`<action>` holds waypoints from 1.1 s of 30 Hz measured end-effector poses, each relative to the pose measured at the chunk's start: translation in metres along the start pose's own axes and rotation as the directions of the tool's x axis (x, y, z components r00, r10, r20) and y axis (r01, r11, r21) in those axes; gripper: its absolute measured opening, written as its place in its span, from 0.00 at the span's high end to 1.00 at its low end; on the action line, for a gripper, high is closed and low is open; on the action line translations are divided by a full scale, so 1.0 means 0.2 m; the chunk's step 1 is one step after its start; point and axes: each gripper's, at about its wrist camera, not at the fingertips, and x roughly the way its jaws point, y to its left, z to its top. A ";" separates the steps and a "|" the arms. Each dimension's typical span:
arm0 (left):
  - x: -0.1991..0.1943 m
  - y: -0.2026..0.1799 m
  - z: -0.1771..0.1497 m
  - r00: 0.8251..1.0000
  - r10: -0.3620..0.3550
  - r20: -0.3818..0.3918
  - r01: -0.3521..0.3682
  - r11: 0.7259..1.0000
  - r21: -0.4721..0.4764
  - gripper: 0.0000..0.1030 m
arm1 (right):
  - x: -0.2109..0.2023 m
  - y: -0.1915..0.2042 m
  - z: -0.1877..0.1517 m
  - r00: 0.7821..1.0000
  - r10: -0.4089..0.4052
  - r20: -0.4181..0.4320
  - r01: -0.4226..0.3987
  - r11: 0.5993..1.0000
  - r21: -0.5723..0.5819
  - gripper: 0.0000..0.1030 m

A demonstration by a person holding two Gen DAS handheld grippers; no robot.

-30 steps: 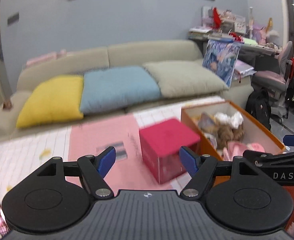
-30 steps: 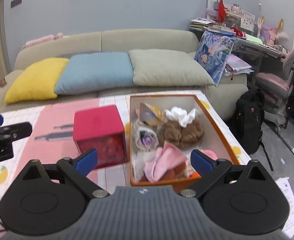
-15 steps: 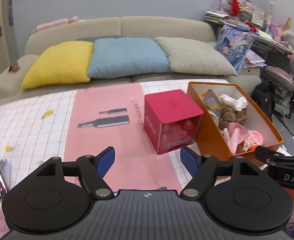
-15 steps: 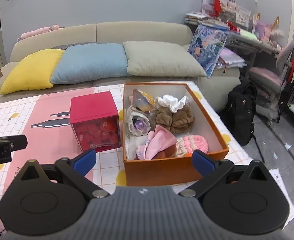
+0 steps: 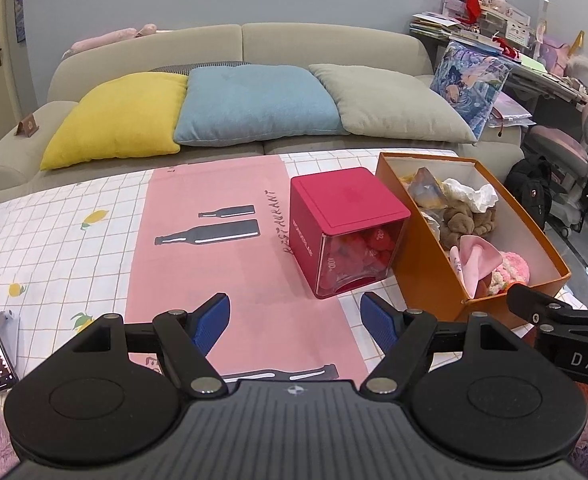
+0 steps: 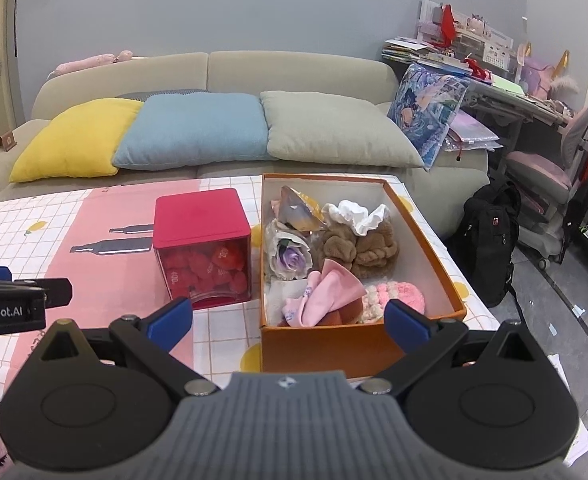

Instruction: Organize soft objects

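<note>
Orange box point(image 6: 325, 346) before right hand-held gripper point(image 6: 288, 318)

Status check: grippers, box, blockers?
Left gripper open, empty. Right gripper open, empty. Orange cardboard box holds soft items. Nothing blocking.

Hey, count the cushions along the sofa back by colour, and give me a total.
Yellow cushion: 1
Blue cushion: 1
Grey-green cushion: 1
Anime-print cushion: 1
Total: 4
</note>
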 end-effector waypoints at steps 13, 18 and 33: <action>0.00 0.00 0.00 1.000 -0.002 -0.003 0.002 1.000 0.001 0.15 | 0.00 0.01 0.00 1.000 0.004 0.001 -0.004 1.000 -0.011 0.03; -0.01 0.00 0.01 1.000 -0.003 0.000 0.003 1.000 0.002 0.15 | 0.00 0.01 0.00 1.000 0.002 0.005 -0.002 1.000 -0.021 0.03; -0.01 -0.01 0.01 1.000 -0.017 0.006 0.016 1.000 0.010 0.15 | 0.00 0.02 0.00 1.000 0.002 0.003 -0.002 1.000 -0.022 0.03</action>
